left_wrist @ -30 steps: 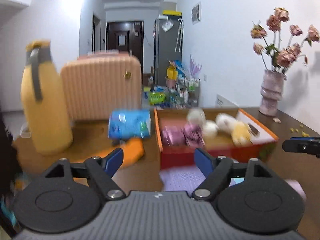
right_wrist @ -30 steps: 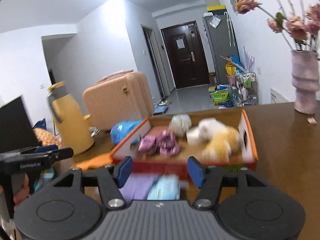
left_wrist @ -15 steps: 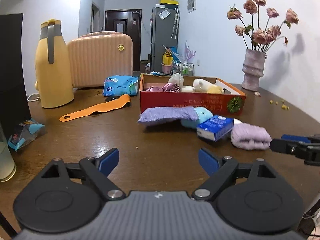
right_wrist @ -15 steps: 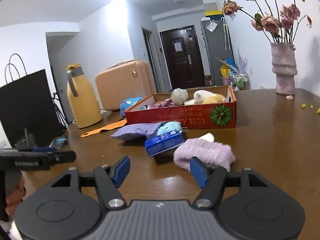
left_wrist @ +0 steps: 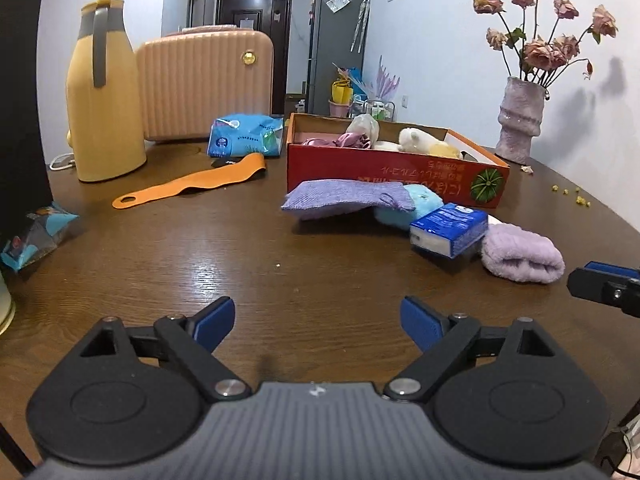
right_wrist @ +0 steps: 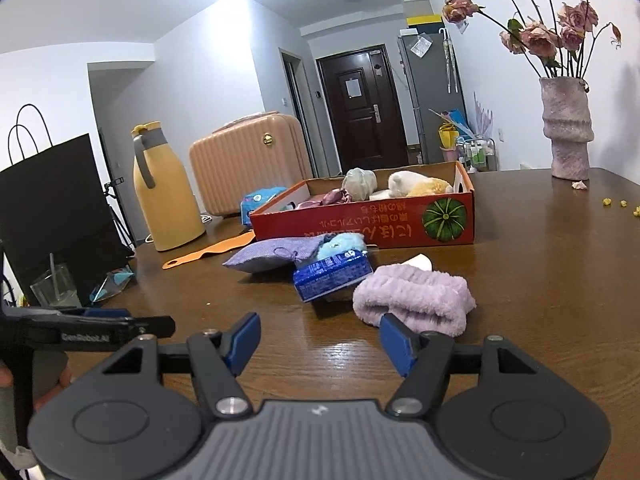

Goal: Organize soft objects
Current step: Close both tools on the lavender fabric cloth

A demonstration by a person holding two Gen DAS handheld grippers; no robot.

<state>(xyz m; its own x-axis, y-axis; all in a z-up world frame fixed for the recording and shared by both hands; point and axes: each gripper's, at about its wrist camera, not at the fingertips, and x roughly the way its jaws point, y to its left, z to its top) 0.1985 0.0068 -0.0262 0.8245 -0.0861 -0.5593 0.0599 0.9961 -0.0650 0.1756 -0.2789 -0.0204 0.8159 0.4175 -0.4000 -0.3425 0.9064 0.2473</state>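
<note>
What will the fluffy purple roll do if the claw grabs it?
The fluffy purple roll will probably squash, since its pile looks thick and soft. It likely weighs little. Being folded over, it may droop or unroll when the open right claw lifts it.

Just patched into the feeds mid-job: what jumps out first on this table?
The red cardboard box with a pumpkin print sits mid-table, already holding plush toys. In front of it lies a loose cluster: a purple pouch, a blue tissue pack and a fluffy lilac towel nearest the open right gripper. The left gripper is open over bare wood, and a yellow thermos stands far left.
</note>
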